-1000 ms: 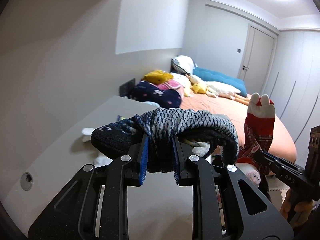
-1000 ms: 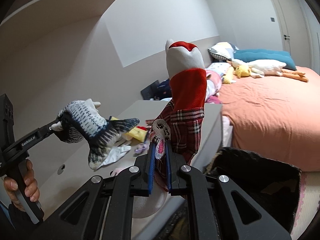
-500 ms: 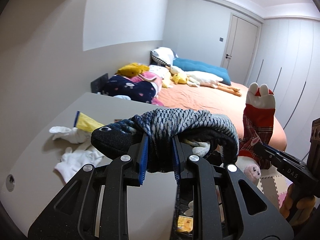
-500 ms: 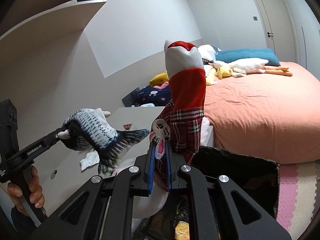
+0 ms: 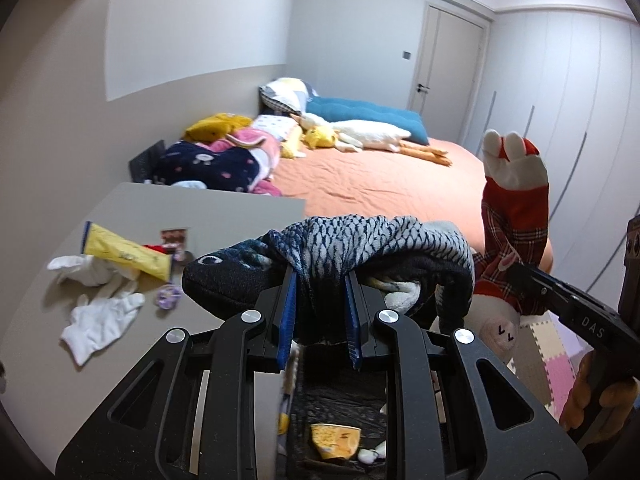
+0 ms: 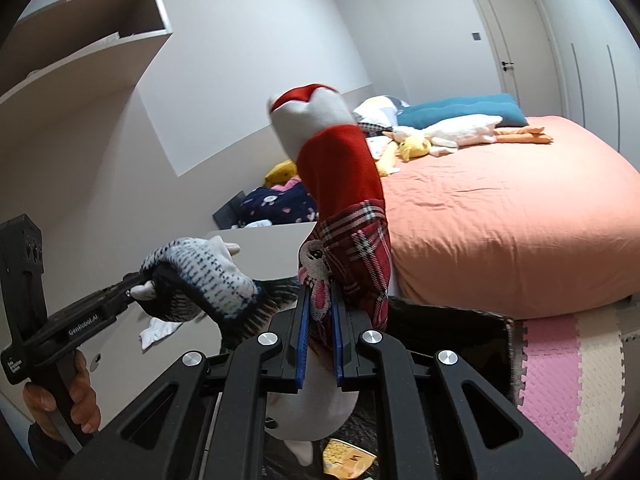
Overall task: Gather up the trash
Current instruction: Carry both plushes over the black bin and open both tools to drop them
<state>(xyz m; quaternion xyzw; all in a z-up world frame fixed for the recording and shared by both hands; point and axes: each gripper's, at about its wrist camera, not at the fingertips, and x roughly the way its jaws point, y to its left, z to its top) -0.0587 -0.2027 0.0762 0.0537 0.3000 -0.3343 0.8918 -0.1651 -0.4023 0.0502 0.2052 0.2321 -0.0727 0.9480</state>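
Both grippers have swung from the desk to above a black trash bag since a second ago. Left wrist view: the left gripper pinches a fish-patterned sock over the bag, with a white glove and yellow tube on the grey desk. Right wrist view: the right gripper clamps a red plaid sock upright above the bag.
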